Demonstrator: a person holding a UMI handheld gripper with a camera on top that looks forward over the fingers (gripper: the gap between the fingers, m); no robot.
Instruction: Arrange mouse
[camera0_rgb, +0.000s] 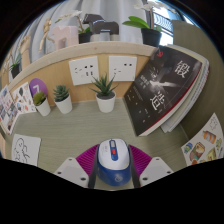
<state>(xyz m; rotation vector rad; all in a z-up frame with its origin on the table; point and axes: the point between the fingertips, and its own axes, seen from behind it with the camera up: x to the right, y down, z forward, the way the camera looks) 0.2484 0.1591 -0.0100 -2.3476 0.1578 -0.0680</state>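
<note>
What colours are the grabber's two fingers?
The gripper has two pale whitish fingers, each blocky and angled, with a bright magenta pad on its inner face. No cables, markings or sleeve show.

Only the gripper (112, 176) itself shows of the rig — two fingers rising from the dark lower rim of the view. Each finger is pale, whitish-grey on its outer face, with angular, faceted edges. On the inner face of each sits a magenta pad (82, 162) — flat, roughly triangular as seen here, matte in finish. No hand, sleeve or cable is visible.
</note>
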